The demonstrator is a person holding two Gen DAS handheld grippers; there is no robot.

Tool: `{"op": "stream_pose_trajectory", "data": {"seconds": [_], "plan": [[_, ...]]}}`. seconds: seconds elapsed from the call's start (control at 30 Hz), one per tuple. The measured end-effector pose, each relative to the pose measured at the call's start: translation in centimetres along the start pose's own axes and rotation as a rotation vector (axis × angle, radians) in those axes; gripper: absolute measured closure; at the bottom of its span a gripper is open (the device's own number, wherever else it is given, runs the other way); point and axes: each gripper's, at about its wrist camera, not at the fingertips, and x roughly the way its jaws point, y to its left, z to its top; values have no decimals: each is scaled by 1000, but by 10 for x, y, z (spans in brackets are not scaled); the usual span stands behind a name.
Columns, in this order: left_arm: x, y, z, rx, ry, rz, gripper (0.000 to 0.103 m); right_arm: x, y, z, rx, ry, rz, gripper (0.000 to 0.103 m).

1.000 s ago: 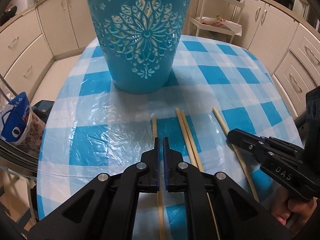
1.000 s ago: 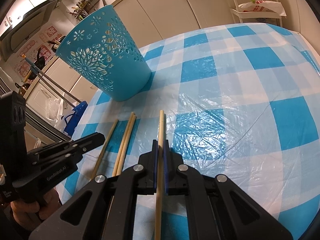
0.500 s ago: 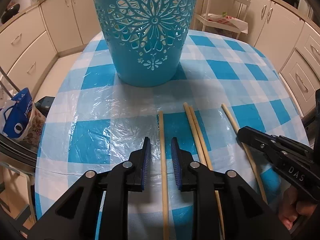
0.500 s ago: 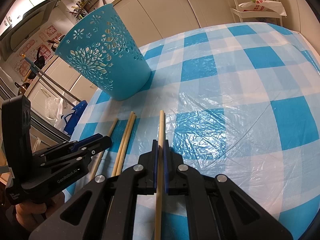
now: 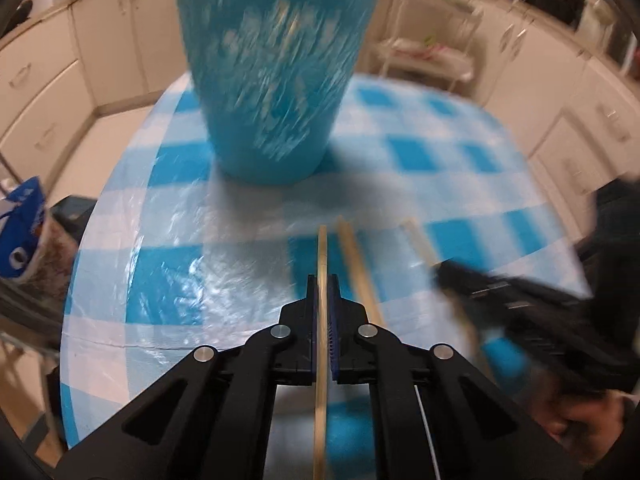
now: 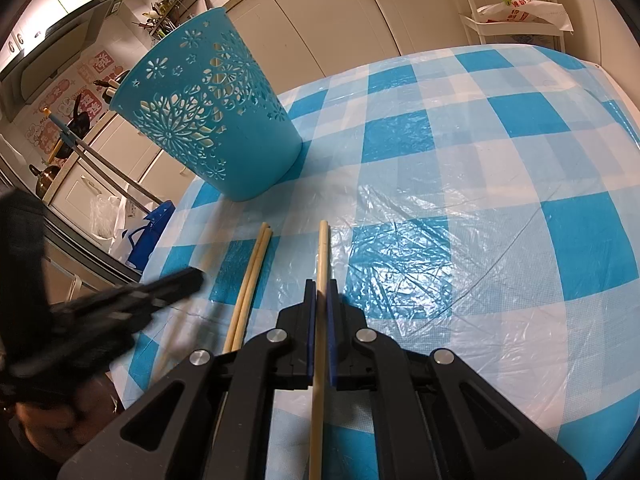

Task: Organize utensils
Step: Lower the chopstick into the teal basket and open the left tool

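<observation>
A blue cut-out basket (image 5: 276,76) stands upright on the checked table, also in the right wrist view (image 6: 208,112). My left gripper (image 5: 322,280) is shut on a wooden chopstick (image 5: 322,248); this view is blurred. A pair of chopsticks (image 5: 356,260) lies just right of it, and one more chopstick (image 5: 416,236) further right. My right gripper (image 6: 319,284) is shut on that chopstick (image 6: 322,248). The pair (image 6: 252,276) lies to its left. The left gripper (image 6: 132,300) shows blurred at the left.
The table (image 6: 500,184) has a blue and white checked cloth under crinkled clear plastic. Cabinets (image 6: 320,12) surround it. A white rack (image 6: 524,24) stands at the back right. A blue bag (image 5: 20,232) sits beside the table's left edge.
My left gripper opened around the leftmost chopstick, then shut on it, and is now moving fast. My right gripper stays shut on its chopstick, unmoved.
</observation>
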Motion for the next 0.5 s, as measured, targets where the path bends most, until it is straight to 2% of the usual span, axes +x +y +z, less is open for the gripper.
{"op": "stream_pose_trajectory", "data": {"seconds": [0.03, 0.17, 0.3, 0.43, 0.5], "plan": [[-17, -2, 5, 2, -48, -51, 99, 0, 0, 0, 0, 0, 0, 97], [-78, 3, 37, -23, -237, -167, 99, 0, 0, 0, 0, 0, 0, 97], [-133, 16, 91, -72, -458, -200, 99, 0, 0, 0, 1, 0, 0, 97], [-156, 26, 137, -133, -625, -223, 99, 0, 0, 0, 1, 0, 1, 97], [-154, 29, 156, -163, -676, -228, 99, 0, 0, 0, 2, 0, 2, 97]]}}
